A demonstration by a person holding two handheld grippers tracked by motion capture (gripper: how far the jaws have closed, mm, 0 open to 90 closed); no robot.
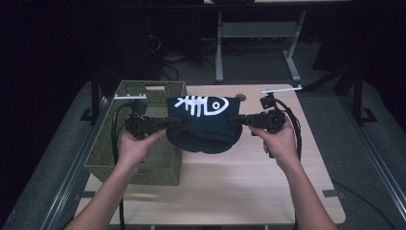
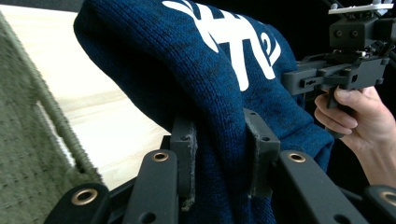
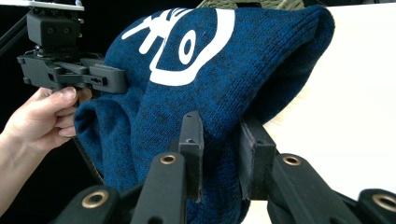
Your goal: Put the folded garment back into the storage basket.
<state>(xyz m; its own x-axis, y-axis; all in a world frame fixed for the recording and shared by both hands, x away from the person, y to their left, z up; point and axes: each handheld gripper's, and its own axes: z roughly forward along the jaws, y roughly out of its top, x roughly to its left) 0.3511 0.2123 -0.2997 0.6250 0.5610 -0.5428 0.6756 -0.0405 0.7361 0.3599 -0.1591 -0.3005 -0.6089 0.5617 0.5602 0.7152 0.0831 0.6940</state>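
Note:
A dark blue knit beanie [image 1: 203, 124] with a white fish-skeleton print hangs in the air above the table, stretched between both grippers. My left gripper [image 1: 173, 122] is shut on the hat's left edge, and in the left gripper view the knit [image 2: 219, 93] is pinched between its pads [image 2: 186, 154]. My right gripper [image 1: 234, 120] is shut on the hat's right edge, where the knit [image 3: 219, 84] is clamped between its pads [image 3: 194, 154]. The hat's opening sags downward. Each gripper view shows the other hand and gripper beyond the hat.
A green mesh basket [image 1: 110, 148] stands on the left part of the light wooden table [image 1: 230, 191], just below my left hand. Beyond the table's far edge are metal table legs and cables on a dark floor.

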